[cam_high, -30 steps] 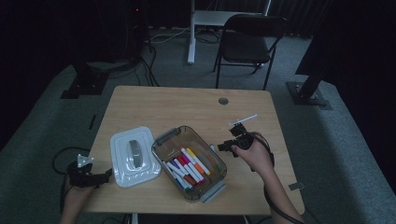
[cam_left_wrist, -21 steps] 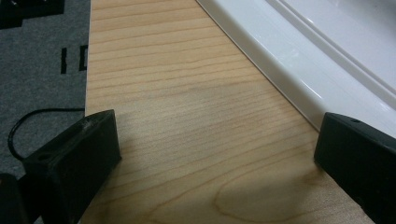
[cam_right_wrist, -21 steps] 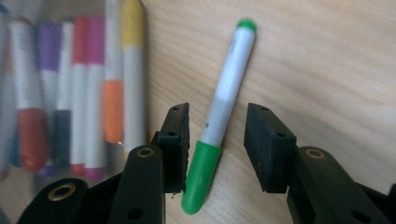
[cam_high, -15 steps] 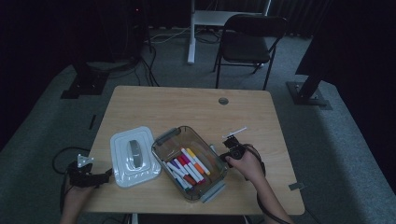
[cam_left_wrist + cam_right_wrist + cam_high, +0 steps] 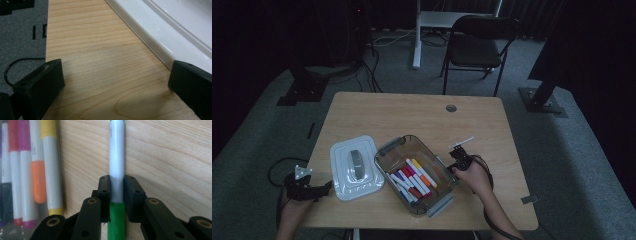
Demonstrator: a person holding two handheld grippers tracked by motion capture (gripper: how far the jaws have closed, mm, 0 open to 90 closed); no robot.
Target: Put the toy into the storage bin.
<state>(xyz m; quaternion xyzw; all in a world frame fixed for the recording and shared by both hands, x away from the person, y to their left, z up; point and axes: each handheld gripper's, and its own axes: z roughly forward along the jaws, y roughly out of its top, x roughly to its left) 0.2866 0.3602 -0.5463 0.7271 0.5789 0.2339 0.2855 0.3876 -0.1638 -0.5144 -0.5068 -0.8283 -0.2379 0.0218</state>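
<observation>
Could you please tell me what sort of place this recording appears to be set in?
Probably a dim office or lab corner: a small light wooden table on grey carpet, a black folding chair behind it, and dark equipment stands with loose cables.

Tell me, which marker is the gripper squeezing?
The green-capped marker. The right gripper is shut on its white barrel, and it lies alone on the wooden table. The orange, yellow and other markers lie untouched in the clear container.
</observation>
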